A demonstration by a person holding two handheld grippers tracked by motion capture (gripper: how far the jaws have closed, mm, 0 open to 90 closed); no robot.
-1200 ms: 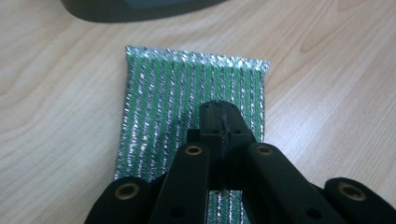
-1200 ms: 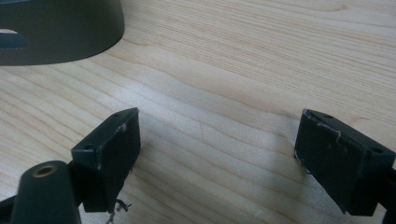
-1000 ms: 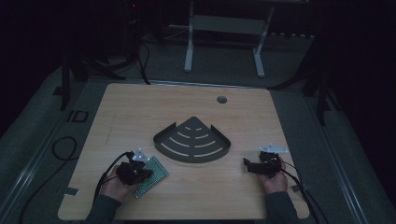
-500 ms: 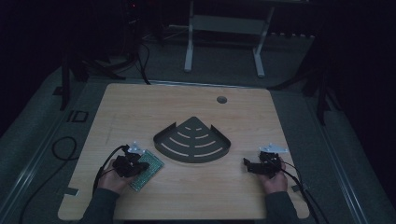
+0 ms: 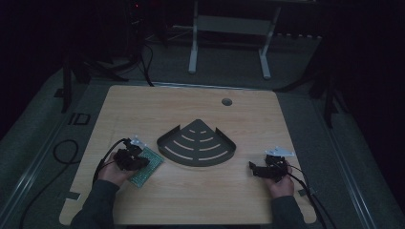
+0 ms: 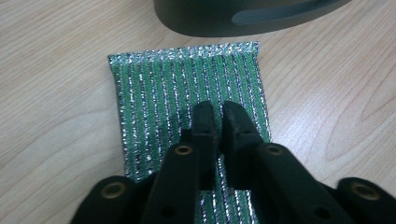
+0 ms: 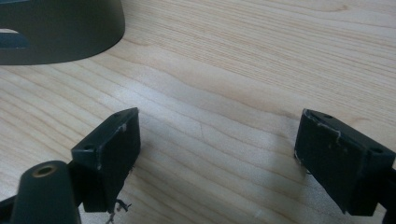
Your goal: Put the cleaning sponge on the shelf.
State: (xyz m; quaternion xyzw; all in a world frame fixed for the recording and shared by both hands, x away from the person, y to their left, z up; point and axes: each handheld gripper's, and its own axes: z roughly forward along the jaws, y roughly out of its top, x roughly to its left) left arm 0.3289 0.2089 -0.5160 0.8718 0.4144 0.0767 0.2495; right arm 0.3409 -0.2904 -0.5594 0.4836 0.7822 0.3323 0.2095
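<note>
Scouring pad [image 6: 187,88] flat beneath left hand-held gripper [image 6: 217,112], jaws slightly parted.

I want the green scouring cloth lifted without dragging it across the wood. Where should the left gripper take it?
Grip the green scouring cloth at its near short edge, coming from the person's side: it lies flat, its far edge is close to the dark corner rack, and the left gripper is already over that near end, jaws barely parted.
</note>
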